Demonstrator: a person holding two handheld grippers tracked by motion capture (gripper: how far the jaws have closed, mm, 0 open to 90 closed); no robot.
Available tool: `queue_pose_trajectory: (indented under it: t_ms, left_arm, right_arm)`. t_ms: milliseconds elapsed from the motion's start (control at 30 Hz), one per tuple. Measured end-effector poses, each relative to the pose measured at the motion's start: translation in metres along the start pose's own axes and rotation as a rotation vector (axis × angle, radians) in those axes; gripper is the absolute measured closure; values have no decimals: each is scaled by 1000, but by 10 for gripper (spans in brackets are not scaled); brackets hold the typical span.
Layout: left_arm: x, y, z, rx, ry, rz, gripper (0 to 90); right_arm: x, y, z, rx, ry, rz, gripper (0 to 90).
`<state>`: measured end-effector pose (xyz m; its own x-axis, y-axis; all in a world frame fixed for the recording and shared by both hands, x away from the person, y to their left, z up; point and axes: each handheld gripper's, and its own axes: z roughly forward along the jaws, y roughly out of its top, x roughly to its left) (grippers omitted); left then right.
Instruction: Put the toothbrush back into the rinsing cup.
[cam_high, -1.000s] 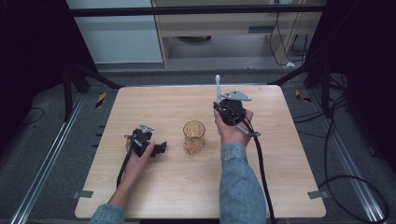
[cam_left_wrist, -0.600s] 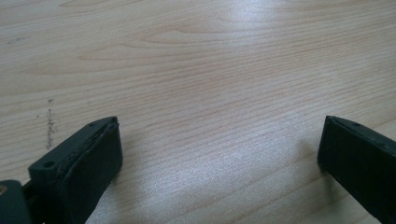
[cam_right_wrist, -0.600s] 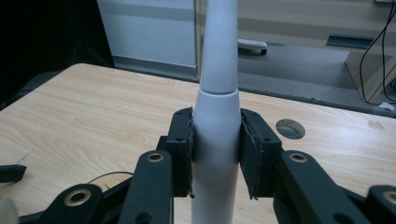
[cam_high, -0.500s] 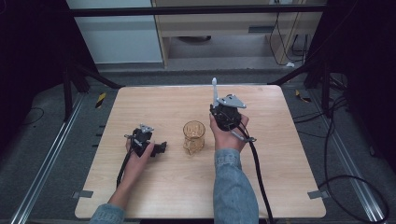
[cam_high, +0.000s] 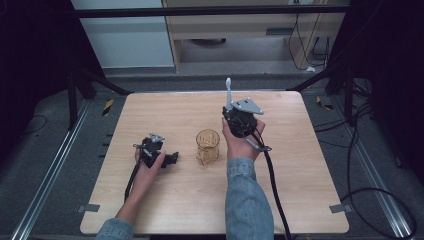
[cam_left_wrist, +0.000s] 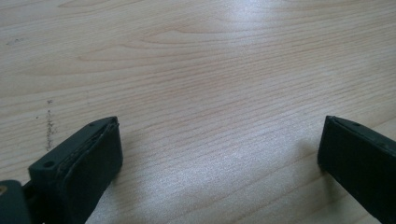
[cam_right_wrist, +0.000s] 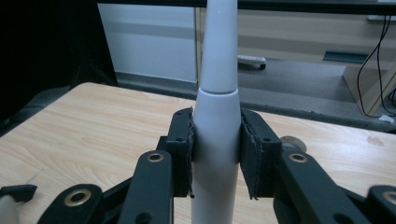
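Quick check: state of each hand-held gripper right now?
Left hand-held gripper: open, holding nothing, low over the wooden table.
Right hand-held gripper: closed on the white plastic electric toothbrush.

Wood table (cam_high: 300, 200), pale grain, faint dark specks (cam_left_wrist: 48, 122) on the surface. Grey tape tabs at both near corners (cam_high: 88, 208) (cam_high: 338, 208). Grey floor (cam_high: 380, 165) around it, metal rail (cam_high: 45, 185) along the left, black cables (cam_high: 385, 200) on the right. Yellow-black item (cam_high: 107, 106) off the far-left corner. Beige cabinet (cam_high: 240, 30) and white panel (cam_high: 125, 40) behind.
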<state>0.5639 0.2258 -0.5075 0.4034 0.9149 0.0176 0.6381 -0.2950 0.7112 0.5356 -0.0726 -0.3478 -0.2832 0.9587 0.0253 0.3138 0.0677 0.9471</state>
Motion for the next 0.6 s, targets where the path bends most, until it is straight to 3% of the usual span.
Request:
queue_pose_trajectory:
  t_ms: [233, 600]
  left_arm:
    - [0, 0, 0, 1, 0, 0, 0]
    - [0, 0, 0, 2, 0, 1, 0]
  right_arm:
    - [3, 9, -5, -37, 13, 15, 674]
    - [23, 31, -1, -69, 45, -27, 673]
